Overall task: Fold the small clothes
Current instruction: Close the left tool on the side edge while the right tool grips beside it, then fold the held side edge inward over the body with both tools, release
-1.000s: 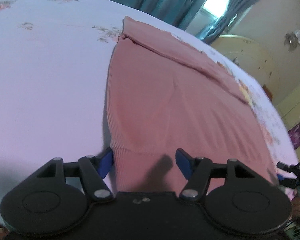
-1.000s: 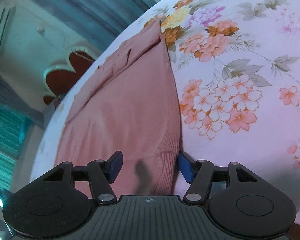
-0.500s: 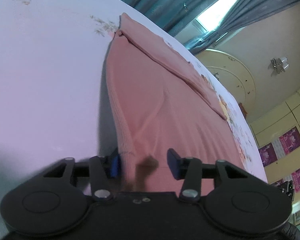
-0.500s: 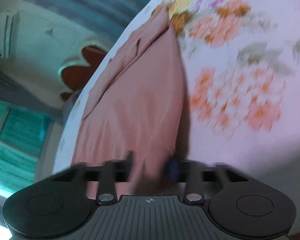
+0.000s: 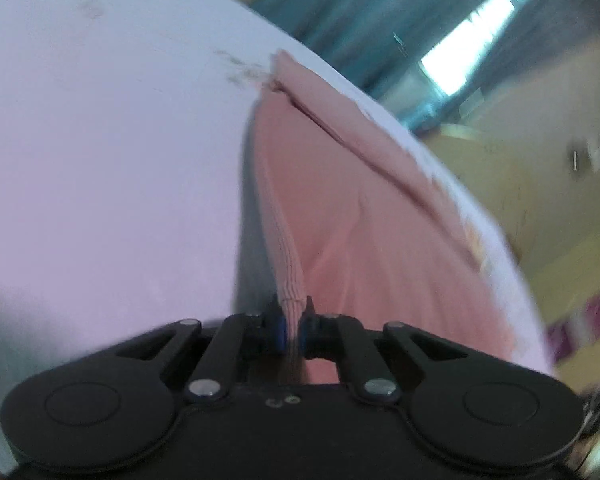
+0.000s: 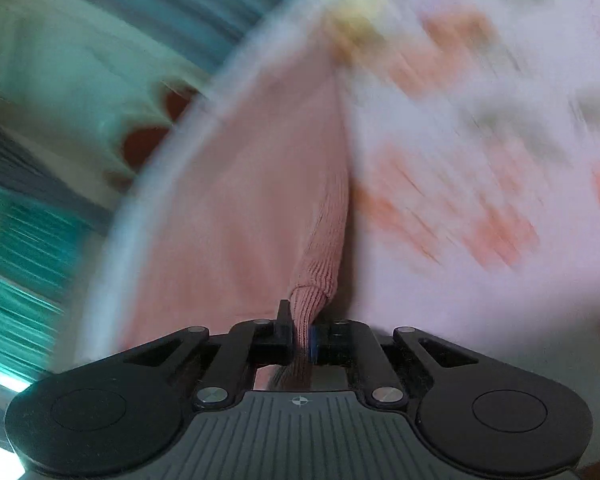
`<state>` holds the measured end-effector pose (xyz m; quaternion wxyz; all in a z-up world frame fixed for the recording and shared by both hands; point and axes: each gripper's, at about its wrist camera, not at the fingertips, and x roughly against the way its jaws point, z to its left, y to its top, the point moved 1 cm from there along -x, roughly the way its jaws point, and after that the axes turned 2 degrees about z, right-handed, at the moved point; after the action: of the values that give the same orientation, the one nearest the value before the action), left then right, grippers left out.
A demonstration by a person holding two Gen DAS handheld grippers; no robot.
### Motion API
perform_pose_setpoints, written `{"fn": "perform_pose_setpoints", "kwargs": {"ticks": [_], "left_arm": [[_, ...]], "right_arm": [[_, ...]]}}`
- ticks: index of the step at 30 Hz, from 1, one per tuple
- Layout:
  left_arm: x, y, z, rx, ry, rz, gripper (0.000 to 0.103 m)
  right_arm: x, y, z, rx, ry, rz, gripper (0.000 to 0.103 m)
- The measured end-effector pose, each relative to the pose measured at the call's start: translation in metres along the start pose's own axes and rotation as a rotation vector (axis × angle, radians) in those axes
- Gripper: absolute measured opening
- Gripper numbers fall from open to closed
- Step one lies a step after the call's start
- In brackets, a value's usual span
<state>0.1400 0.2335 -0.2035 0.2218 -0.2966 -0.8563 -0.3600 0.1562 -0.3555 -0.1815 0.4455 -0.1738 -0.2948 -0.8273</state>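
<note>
Ribbed pink knit garment point(image 5: 364, 240), soft and matt, lies on the bedsheet point(image 5: 112, 168), a smooth matt cloth with what looks like a blurred floral print. Beside the knit's hem, matt black plastic fingers point(image 6: 283, 330) with shiny metal rivets.

A bedroom in a home, that's the setting. A wide bed fills both views, spread with a pale bedsheet point(image 5: 100, 160) printed with orange and pink flowers point(image 6: 500, 236). Far beyond it hang teal curtains point(image 5: 340, 20) beside a bright window point(image 5: 472, 48), daylight pouring in. Off to the far left in the right wrist view sits a cream headboard point(image 6: 80, 80) with red cut-outs. Yellowish walls point(image 5: 540, 128) close off the far right.
</note>
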Motion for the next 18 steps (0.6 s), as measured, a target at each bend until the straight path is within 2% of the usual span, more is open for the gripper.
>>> {"fn": "perform_pose_setpoints", "kwargs": {"ticks": [3,8,12,15,18], "left_arm": [[0.009,0.004,-0.008,0.017,-0.043,-0.057,0.006],[0.020,0.034,-0.038,-0.033,-0.089,-0.126,0.006],[0.019,0.081,-0.066,-0.052,-0.147,-0.204,0.006],[0.011,0.120,-0.087,-0.051,-0.193,-0.246,0.006],[-0.006,0.166,-0.109,-0.073,-0.221,-0.264,0.006]], "right_arm": [[0.015,0.010,0.016,0.030,0.049,-0.073,0.006],[0.025,0.045,0.057,0.137,0.059,-0.146,0.006],[0.032,0.080,0.092,0.191,0.072,-0.237,0.006],[0.033,0.119,0.116,0.203,0.095,-0.300,0.006],[0.017,0.175,0.136,0.181,0.126,-0.343,0.006]]}}
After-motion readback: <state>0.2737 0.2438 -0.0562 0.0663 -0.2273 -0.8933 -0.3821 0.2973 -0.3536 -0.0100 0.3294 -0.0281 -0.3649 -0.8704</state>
